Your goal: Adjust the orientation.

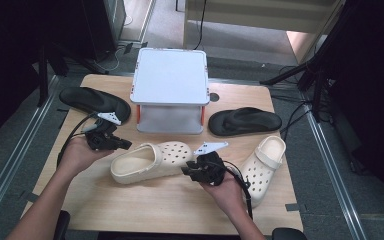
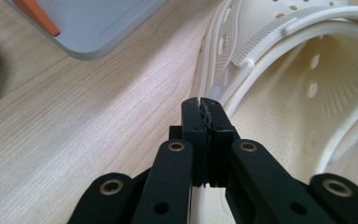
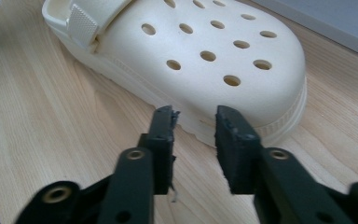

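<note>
We note a matt, smooth cream foam clog (image 3: 200, 51) ahead of the jaws; pale wood-grain counter (image 3: 42, 121) beneath.

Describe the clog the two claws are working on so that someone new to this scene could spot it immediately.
Start at the grey box-shaped stand at the back middle of the wooden table. Just in front of it lies a cream perforated clog, flanked by the left claw at its heel and the right claw at its toe. Unlike the other cream clog, it lies crosswise, toe pointing right.
</note>
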`<state>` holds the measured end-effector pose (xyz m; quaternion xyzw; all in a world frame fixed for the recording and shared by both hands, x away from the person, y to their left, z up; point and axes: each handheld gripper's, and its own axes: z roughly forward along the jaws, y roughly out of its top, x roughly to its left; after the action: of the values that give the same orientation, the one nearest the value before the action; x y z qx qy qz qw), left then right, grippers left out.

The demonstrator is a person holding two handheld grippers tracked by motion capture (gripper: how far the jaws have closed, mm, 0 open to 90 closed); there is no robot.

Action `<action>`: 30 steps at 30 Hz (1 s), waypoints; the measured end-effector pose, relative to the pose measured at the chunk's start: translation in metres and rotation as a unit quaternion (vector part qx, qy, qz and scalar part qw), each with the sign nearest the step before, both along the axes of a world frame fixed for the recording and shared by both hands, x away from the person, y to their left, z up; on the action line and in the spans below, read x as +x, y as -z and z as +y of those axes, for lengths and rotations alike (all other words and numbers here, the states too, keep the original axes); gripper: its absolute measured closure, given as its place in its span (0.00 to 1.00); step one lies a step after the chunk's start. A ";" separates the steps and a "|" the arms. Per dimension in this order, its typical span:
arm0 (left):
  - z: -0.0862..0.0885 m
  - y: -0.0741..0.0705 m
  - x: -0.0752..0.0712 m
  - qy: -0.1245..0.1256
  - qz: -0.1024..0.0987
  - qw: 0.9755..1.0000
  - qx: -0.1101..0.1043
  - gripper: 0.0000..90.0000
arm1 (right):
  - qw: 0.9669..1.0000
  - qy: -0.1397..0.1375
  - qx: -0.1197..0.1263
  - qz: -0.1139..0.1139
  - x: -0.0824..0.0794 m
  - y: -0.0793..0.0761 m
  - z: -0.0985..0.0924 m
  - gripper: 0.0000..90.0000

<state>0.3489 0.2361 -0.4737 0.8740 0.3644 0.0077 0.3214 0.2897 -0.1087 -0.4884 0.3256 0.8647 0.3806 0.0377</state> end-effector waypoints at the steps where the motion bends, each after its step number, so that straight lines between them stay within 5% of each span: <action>1: 0.000 0.000 0.000 0.000 0.000 1.000 0.000 1.00 | 1.000 -0.002 0.001 0.001 0.000 0.000 0.000 0.86; 5: 0.000 0.010 0.004 0.007 -0.005 1.000 -0.005 1.00 | 1.000 -0.009 0.009 0.012 -0.002 0.004 0.004 1.00; 14: -0.002 0.021 0.002 0.007 -0.005 1.000 0.003 1.00 | 1.000 -0.008 -0.011 0.013 0.002 0.016 0.023 1.00; 30: 0.000 0.021 -0.024 0.003 -0.002 1.000 0.004 1.00 | 1.000 -0.001 0.000 0.028 0.014 0.017 0.021 1.00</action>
<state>0.3252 0.2358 -0.4948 0.8763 0.3614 0.0099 0.3185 0.3038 -0.0876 -0.5050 0.3355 0.8658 0.3710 0.0130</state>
